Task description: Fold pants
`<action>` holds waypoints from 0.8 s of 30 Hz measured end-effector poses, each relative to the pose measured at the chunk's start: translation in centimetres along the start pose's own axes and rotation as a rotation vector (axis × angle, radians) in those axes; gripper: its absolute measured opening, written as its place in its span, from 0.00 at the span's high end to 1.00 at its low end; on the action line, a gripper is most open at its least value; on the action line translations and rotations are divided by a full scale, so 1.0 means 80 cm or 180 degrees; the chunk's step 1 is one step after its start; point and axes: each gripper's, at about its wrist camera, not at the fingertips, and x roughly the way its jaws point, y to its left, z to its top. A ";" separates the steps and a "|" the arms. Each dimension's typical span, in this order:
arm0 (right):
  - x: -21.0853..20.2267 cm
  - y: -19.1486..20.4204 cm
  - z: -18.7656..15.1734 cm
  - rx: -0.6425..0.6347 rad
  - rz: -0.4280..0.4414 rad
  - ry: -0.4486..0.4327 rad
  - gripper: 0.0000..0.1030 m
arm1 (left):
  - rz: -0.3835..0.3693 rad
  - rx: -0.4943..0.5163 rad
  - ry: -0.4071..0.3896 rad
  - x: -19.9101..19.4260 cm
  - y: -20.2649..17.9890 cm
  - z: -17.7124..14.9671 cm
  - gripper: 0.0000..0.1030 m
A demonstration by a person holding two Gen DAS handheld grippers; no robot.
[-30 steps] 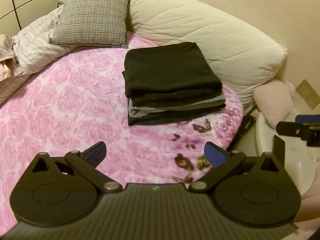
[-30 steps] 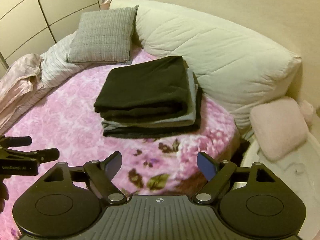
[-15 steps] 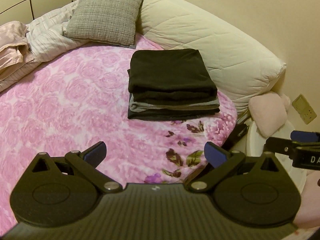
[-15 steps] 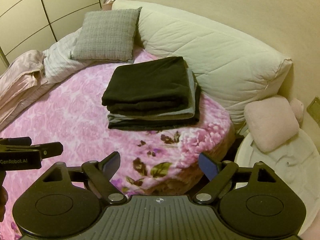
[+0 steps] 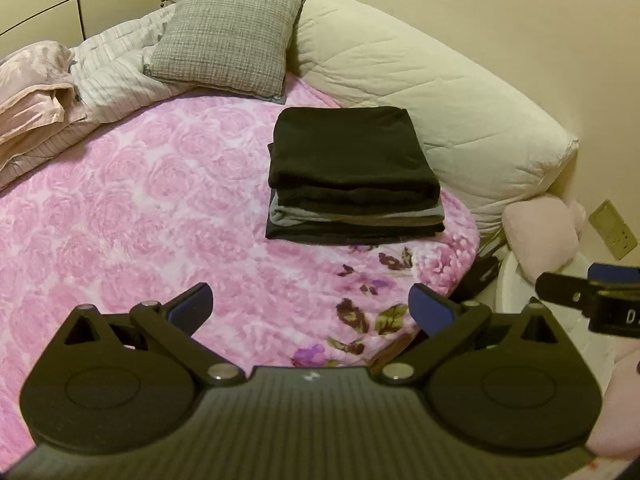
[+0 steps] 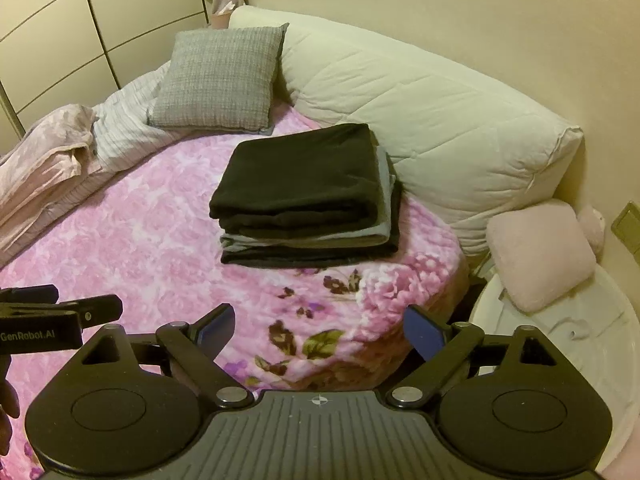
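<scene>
While the stack of folded pants (image 5: 354, 176) lay on the pink floral blanket (image 5: 132, 208) beside the cream duvet (image 5: 432, 92), left gripper (image 5: 310, 307) gaped empty and right gripper (image 6: 319, 330), empty too, had just been widening.

A bed with a pink flowery blanket (image 5: 140, 208) sits by a cream wall (image 5: 480, 20). A grey pillow (image 5: 228, 36) leans at its far edge.

Both wrist views look steeply down across the pink blanket (image 5: 120, 200), sharing the folded stack (image 6: 304, 196).
</scene>
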 end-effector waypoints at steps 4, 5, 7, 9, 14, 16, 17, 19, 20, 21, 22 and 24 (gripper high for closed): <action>-0.006 0.000 -0.002 -0.0026 -0.0011 -0.0023 0.14 | -0.0022 -0.0022 0.0015 -0.002 -0.005 0.001 0.01; -0.007 0.000 -0.002 -0.0028 -0.0019 -0.0029 0.14 | -0.0026 -0.0008 0.0019 -0.002 -0.006 0.001 0.01; -0.008 0.000 -0.002 -0.0014 -0.0030 -0.0032 0.14 | -0.0005 0.0030 0.0025 -0.003 -0.010 0.000 0.01; -0.008 -0.001 -0.002 -0.0012 -0.0036 -0.0037 0.14 | 0.0028 0.0078 0.0038 -0.002 -0.013 0.000 0.01; -0.011 0.000 -0.001 -0.0017 -0.0053 -0.0060 0.14 | 0.0023 0.0108 0.0037 -0.002 -0.016 -0.001 0.01; -0.010 0.000 0.000 -0.0007 -0.0057 -0.0059 0.14 | 0.0023 0.0125 0.0040 -0.001 -0.016 0.000 0.01; -0.010 0.000 0.000 -0.0006 -0.0059 -0.0059 0.14 | 0.0020 0.0129 0.0038 -0.001 -0.016 0.000 0.01; -0.010 -0.001 0.001 -0.0010 -0.0056 -0.0058 0.14 | 0.0012 0.0132 0.0041 -0.001 -0.015 -0.001 0.01; -0.010 -0.001 0.000 -0.0007 -0.0056 -0.0058 0.14 | 0.0010 0.0132 0.0040 -0.001 -0.014 -0.001 0.01; -0.010 -0.001 0.001 -0.0008 -0.0054 -0.0058 0.14 | 0.0016 0.0135 0.0041 -0.001 -0.014 -0.001 0.01; -0.010 -0.001 0.001 -0.0009 -0.0055 -0.0059 0.14 | 0.0017 0.0142 0.0038 -0.001 -0.014 -0.001 0.01; -0.010 0.000 0.001 -0.0017 -0.0057 -0.0060 0.14 | 0.0017 0.0142 0.0027 -0.001 -0.015 0.000 0.01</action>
